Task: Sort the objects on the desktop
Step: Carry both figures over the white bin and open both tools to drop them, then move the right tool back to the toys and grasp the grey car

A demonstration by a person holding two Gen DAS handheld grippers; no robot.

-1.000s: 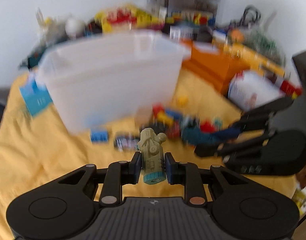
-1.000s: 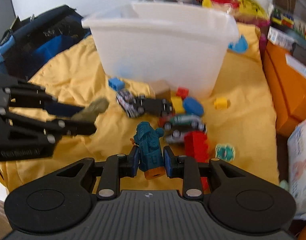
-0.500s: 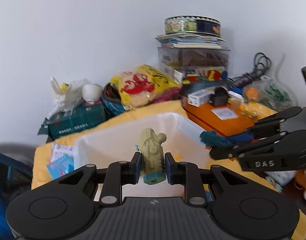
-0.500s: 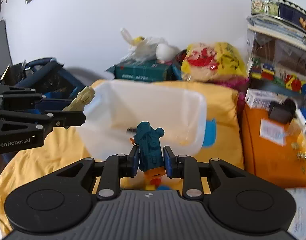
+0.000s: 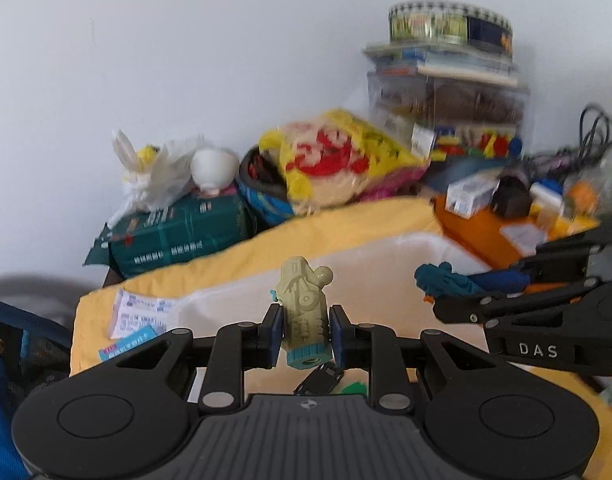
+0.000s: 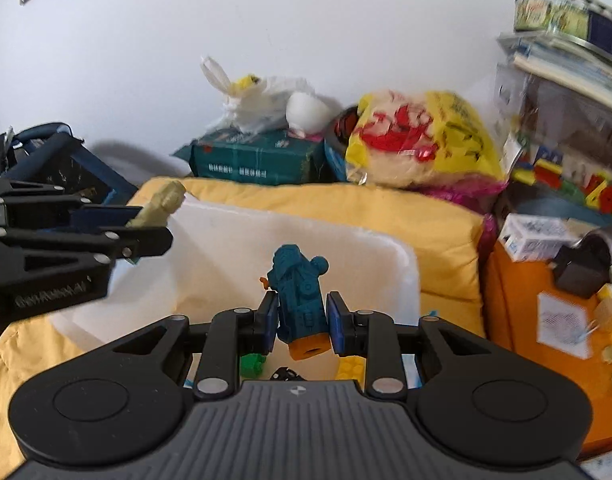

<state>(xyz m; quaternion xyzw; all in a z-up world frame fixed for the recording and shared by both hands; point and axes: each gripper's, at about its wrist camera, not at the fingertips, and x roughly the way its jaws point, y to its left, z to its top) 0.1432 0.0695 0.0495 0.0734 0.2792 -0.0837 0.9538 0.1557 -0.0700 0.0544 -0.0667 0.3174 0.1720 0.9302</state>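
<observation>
**Both tongs loaded, held over the white bin**

Left tongs (image 5: 306, 330): pressed onto a pale green toy figure (image 5: 304, 308), which is gripped at its lower body with the teal base toward the camera and the head pointing away. The figure is seen in front of the white bin (image 5: 406, 248), whose rim runs from 9 to 3 o'clock behind it.

Right tongs (image 6: 301, 320): pinched on a dark blue toy figure (image 6: 299, 300) with an orange base, held the same way, above the bin's open interior. In the left wrist view this tool enters from 3 o'clock; the blue figure is seen at its tip.

Inside the bin, at 6 o'clock in the right view, a green block (image 6: 251, 364) and a yellow block (image 6: 350, 368) are visible, partly hidden by the tongs.

The bin rests on a yellow cloth (image 6: 386, 208). Beyond it, at 12 o'clock, a green package (image 6: 257, 156) and a yellow-and-red bag (image 6: 422, 144) are noted against the wall. Frames are somewhat blurred.
</observation>
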